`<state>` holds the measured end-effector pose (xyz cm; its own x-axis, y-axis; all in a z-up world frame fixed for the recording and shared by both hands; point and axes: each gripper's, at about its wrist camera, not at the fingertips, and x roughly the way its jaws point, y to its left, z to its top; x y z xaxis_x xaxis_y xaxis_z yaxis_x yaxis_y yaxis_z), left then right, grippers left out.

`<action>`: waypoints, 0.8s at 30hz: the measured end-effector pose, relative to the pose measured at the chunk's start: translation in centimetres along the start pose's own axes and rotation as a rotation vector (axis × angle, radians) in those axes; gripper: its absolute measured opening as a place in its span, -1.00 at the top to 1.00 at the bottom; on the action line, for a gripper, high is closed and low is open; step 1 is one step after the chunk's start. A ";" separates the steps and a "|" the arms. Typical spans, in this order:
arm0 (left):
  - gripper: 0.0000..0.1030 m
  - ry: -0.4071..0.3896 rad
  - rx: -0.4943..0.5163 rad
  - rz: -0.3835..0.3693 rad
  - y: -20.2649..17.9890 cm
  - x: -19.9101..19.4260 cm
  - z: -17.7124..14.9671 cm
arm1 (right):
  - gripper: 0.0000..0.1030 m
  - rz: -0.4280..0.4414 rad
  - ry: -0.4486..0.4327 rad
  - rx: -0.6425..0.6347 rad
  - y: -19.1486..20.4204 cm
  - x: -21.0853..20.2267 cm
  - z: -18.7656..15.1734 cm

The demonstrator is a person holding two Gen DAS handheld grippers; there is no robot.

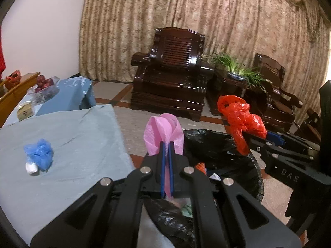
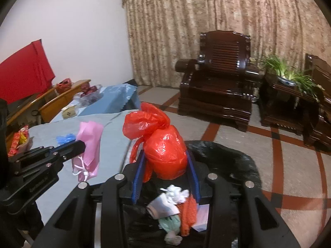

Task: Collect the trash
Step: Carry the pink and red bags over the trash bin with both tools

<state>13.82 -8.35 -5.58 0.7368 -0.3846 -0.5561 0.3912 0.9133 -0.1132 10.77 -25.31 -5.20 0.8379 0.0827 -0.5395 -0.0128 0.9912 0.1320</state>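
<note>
Left tongs [image 1: 166, 144] clamped on pink mask [image 1: 163, 132], above bin [image 1: 256, 177] at 9 o'clock rim; light, floppy. Right tongs [image 2: 165, 161] clamped round red bag [image 2: 163, 150] over bin; soft, slippery, grip at middle. Blue glove [image 1: 39, 153] on desk [image 1: 82, 136].

Pink mask [image 1: 163, 133]; red bag [image 2: 163, 153]; perhaps mottled curtain [image 1: 206, 20]

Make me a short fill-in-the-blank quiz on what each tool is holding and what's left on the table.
The left tool is shut on a ____ mask.
The right tool grips a tied ____ bag.
Below both tools sits a bin lined in ____ plastic.
A crumpled ____ glove lies on the table.

Missing: pink; red; black; blue
</note>
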 end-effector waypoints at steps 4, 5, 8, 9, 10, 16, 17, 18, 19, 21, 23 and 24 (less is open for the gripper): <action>0.95 0.023 0.022 -0.035 -1.2 1.5 -0.3 | 0.26 -0.039 0.014 0.019 -1.9 0.3 -0.5; 0.95 0.029 0.026 -0.042 -1.5 1.9 -0.4 | 0.26 -0.049 0.020 0.025 -2.4 0.4 -0.7; 0.95 0.042 0.036 -0.056 -2.3 3.0 -0.7 | 0.26 -0.069 0.033 0.035 -3.5 0.8 -1.2; 0.95 0.047 0.041 -0.061 -2.6 3.5 -0.9 | 0.26 -0.074 0.036 0.038 -3.7 0.9 -1.4; 0.95 0.050 0.045 -0.065 -2.9 3.9 -1.0 | 0.26 -0.081 0.041 0.040 -4.0 1.1 -1.6; 0.95 0.087 0.054 -0.095 -4.1 6.7 -1.8 | 0.26 -0.105 0.068 0.056 -5.5 2.2 -2.7; 0.95 0.092 0.053 -0.101 -4.2 7.0 -1.9 | 0.26 -0.107 0.075 0.062 -5.8 2.5 -2.9; 0.95 0.097 0.054 -0.109 -4.3 7.4 -2.0 | 0.26 -0.108 0.080 0.068 -6.0 2.6 -3.1; 0.94 0.100 0.055 -0.112 -4.4 7.8 -2.0 | 0.26 -0.108 0.085 0.076 -6.2 2.8 -3.3; 0.94 0.107 0.059 -0.123 -4.5 8.3 -2.2 | 0.26 -0.115 0.095 0.084 -6.8 3.2 -3.7; 0.94 0.114 0.063 -0.127 -4.3 8.8 -2.4 | 0.26 -0.123 0.103 0.085 -7.1 3.5 -4.1; 0.94 0.117 0.065 -0.130 -4.1 8.9 -2.5 | 0.26 -0.125 0.107 0.087 -7.2 3.6 -4.2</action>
<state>17.40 -15.22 -12.11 0.6100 -0.4767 -0.6330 0.5160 0.8452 -0.1392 11.62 -31.72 -11.60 0.7673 -0.0251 -0.6408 0.1385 0.9821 0.1273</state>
